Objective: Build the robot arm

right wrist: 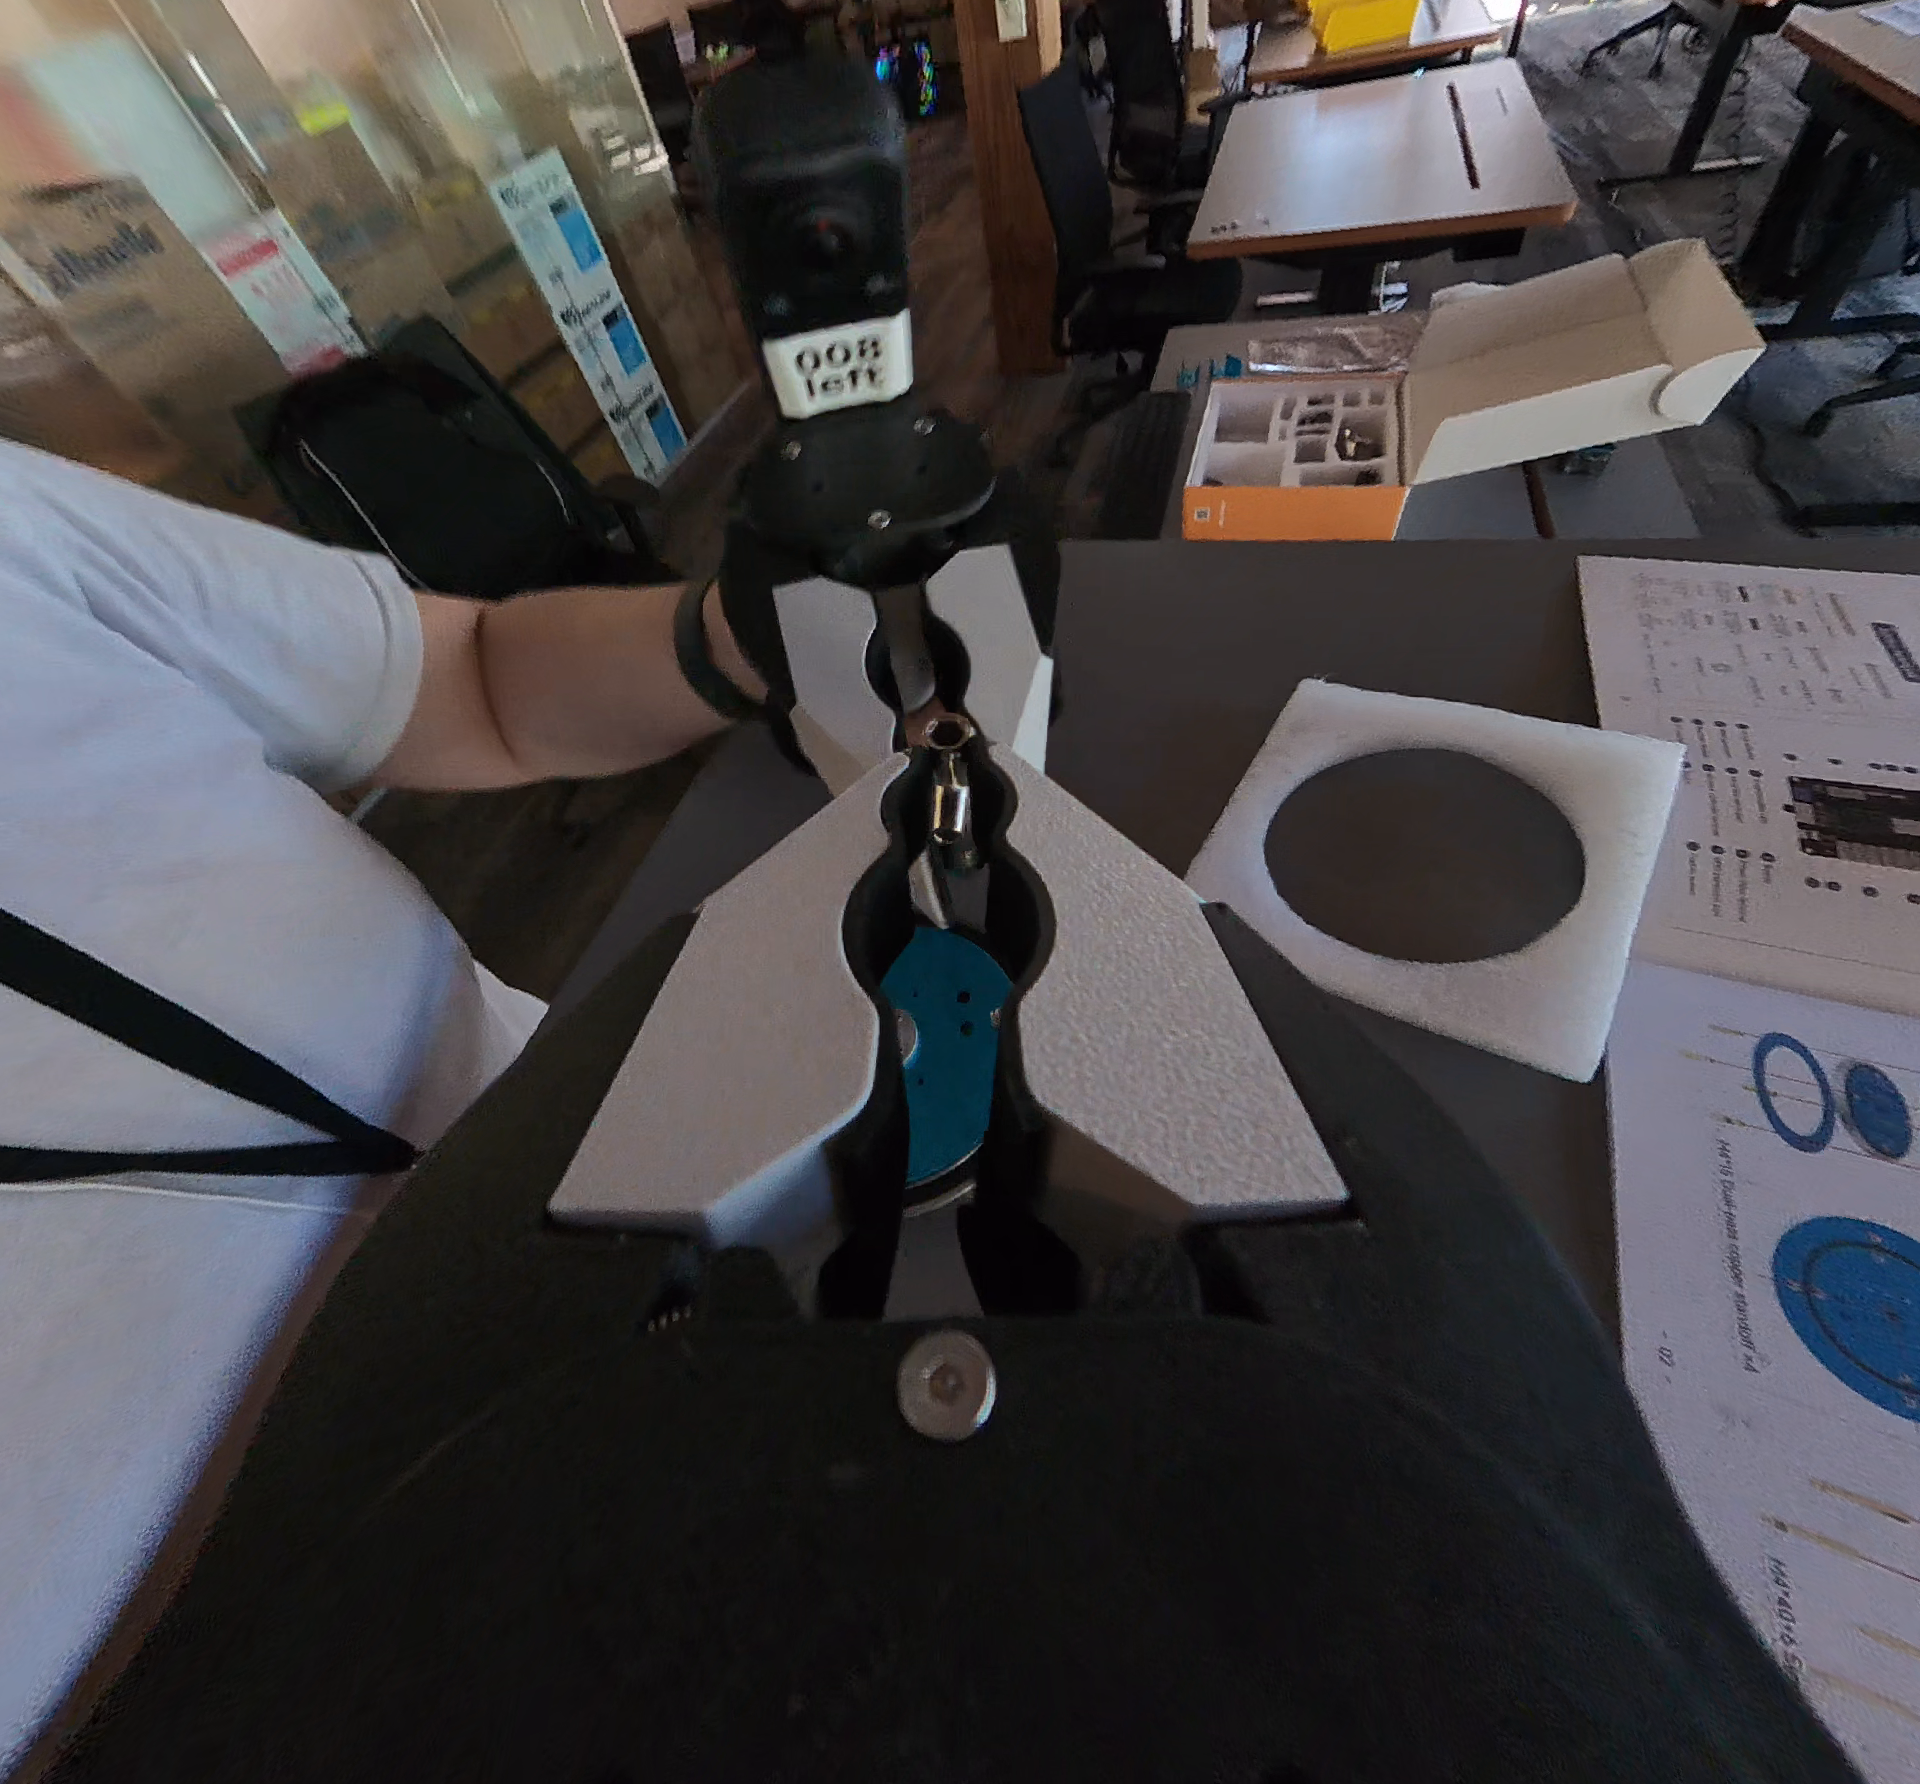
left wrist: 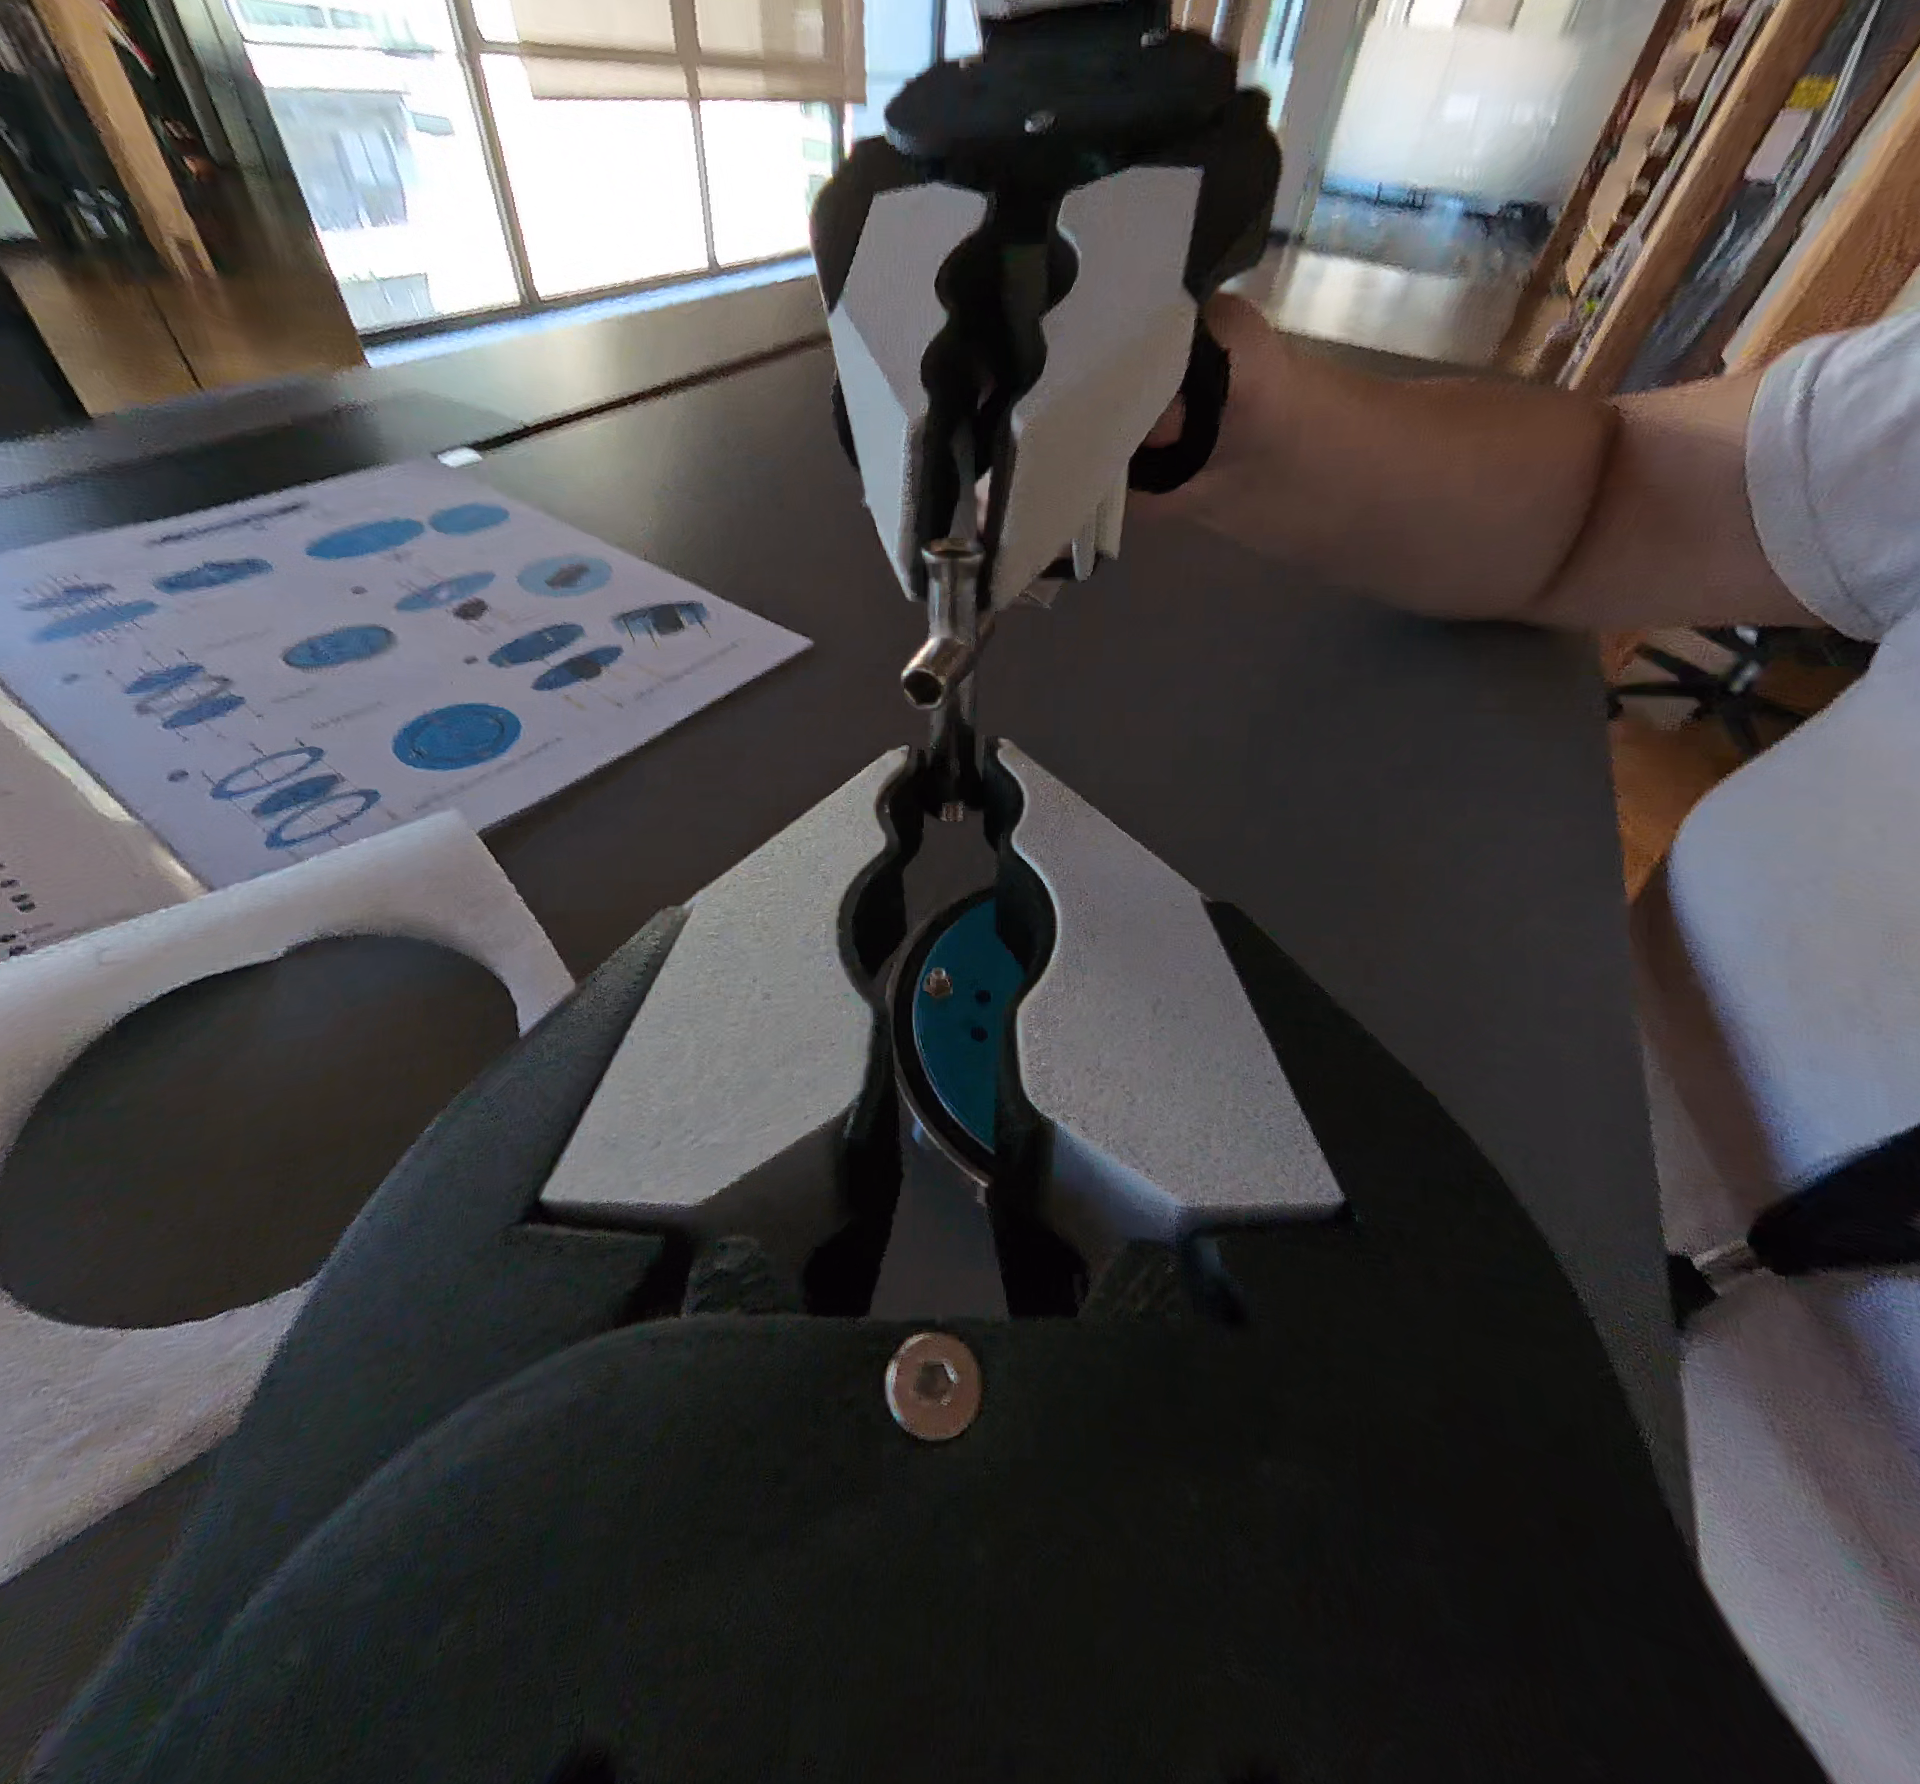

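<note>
Dark table fills the middle. Right gripper squeezes a shiny cross wrench, pointing down at the blue disc. Left gripper is pinched shut on something small I cannot make out, above that disc.

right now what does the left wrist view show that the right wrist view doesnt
Only the left wrist view: windows and the right gripper from the front, shut on the metal cross wrench.
Only the right wrist view: an open orange box, yellow bins, desks.
Both: blue disc, white foam, printed sheet.
</note>
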Action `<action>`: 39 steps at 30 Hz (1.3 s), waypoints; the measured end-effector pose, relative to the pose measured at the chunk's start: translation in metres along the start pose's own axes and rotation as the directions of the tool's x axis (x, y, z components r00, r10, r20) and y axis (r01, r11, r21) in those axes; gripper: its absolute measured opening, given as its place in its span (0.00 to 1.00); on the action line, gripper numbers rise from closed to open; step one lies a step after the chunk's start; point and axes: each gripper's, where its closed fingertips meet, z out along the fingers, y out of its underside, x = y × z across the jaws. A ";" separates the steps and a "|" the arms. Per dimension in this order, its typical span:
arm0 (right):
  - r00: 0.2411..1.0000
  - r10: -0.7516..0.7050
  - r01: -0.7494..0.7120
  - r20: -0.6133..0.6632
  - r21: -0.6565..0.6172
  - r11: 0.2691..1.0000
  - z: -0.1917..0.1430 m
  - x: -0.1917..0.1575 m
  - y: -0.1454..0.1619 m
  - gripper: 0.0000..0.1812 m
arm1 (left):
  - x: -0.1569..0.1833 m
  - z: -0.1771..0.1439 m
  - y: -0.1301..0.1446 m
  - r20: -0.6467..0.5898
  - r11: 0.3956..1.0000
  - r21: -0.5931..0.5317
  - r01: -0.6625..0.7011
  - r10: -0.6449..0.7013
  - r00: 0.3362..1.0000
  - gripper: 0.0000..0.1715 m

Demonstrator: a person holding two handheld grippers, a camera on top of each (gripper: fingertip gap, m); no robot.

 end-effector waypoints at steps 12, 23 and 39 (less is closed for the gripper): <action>0.994 -0.013 0.039 0.112 -0.234 0.972 0.009 -0.010 0.024 0.08 | 0.010 -0.006 0.010 -0.010 0.989 -0.145 0.009 -0.010 1.000 0.05; 0.990 0.097 -0.060 0.098 -0.330 0.942 0.019 0.000 0.034 0.04 | 0.001 -0.009 0.018 0.060 0.981 -0.194 -0.031 0.044 0.997 0.05; 0.825 -0.460 0.544 0.326 -0.679 0.494 0.004 0.003 0.073 0.04 | 0.026 -0.026 0.043 0.173 0.989 -0.145 -0.005 0.031 0.984 0.53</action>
